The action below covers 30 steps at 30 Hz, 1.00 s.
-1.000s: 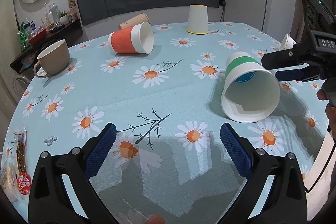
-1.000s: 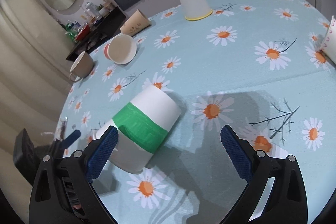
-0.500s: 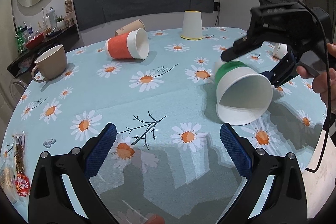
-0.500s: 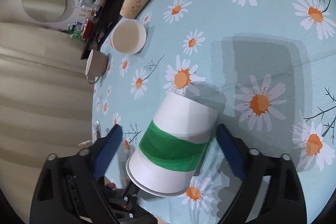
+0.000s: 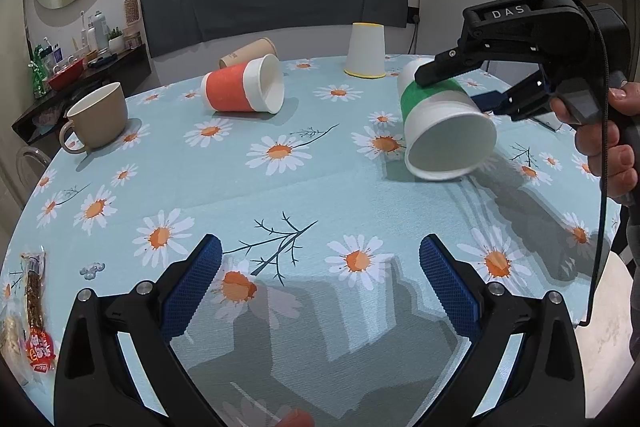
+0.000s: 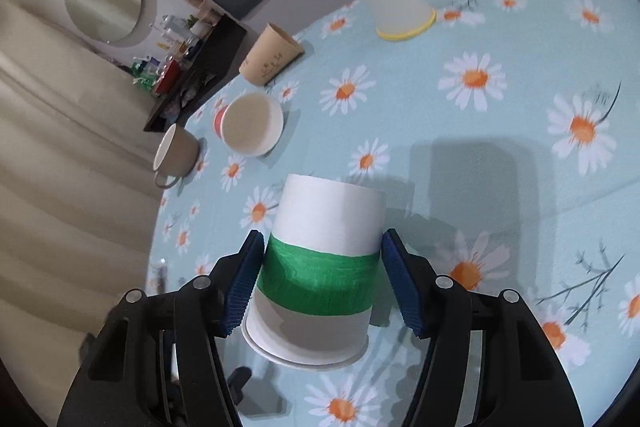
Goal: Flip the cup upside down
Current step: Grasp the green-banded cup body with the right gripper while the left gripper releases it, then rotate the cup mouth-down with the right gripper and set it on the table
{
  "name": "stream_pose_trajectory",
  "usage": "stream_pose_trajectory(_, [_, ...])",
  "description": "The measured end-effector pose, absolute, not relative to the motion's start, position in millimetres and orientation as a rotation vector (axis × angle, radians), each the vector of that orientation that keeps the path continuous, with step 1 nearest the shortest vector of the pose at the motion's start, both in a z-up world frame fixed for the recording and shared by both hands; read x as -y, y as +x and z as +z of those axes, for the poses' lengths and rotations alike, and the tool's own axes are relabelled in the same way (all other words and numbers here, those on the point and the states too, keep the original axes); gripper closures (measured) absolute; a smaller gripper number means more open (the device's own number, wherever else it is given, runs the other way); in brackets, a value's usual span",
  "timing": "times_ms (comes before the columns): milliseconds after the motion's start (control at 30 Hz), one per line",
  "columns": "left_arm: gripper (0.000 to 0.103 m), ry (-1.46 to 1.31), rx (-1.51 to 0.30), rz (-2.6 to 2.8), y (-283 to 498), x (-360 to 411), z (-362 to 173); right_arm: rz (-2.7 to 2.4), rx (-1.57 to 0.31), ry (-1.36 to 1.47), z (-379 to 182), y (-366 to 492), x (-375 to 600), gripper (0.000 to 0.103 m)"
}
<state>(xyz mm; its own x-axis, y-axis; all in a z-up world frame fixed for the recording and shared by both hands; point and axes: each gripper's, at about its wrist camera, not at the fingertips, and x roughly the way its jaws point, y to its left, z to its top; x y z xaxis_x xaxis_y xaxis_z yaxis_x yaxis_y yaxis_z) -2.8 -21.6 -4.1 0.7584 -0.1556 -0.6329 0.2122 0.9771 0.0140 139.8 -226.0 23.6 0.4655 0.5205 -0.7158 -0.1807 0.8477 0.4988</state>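
Green-banded white paper cup point(image 6: 320, 267) sits clamped between the blue pads of the right tongs point(image 6: 322, 283), which grip it across the green band. In the left wrist view the same cup point(image 5: 442, 123) is tilted, its open mouth facing down and toward the camera, its lower rim at or just above the daisy-print blue tablecloth on the bench point(image 5: 280, 195); whether the rim touches the cloth I cannot tell. The right tongs point(image 5: 460, 87) reach in from the right, held by a hand point(image 5: 608, 147).

The left tongs point(image 5: 320, 279) hang spread apart and hold nothing, low over the near part of the bench, with bare cloth between them and the cup.

Farther back lie an orange-sleeved white paper cup on its side point(image 5: 244, 89), a tan paper cup on its side point(image 5: 248, 53) behind it, and a white paper cup with a yellow rim standing upside down point(image 5: 366, 51), all well apart from the held cup. A beige ceramic mug point(image 5: 98, 117) stands upright near the bench's left edge. A wrapped snack bar point(image 5: 34, 291) lies at the near-left edge.
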Motion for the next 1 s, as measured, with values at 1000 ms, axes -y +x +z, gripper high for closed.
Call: stream_pose_trajectory(1000, [0.006, 0.06, -0.705, -0.208, 1.0, 17.8, -5.4, 0.252, -0.655, -0.267, 15.1, 93.7, 163.5, 0.045])
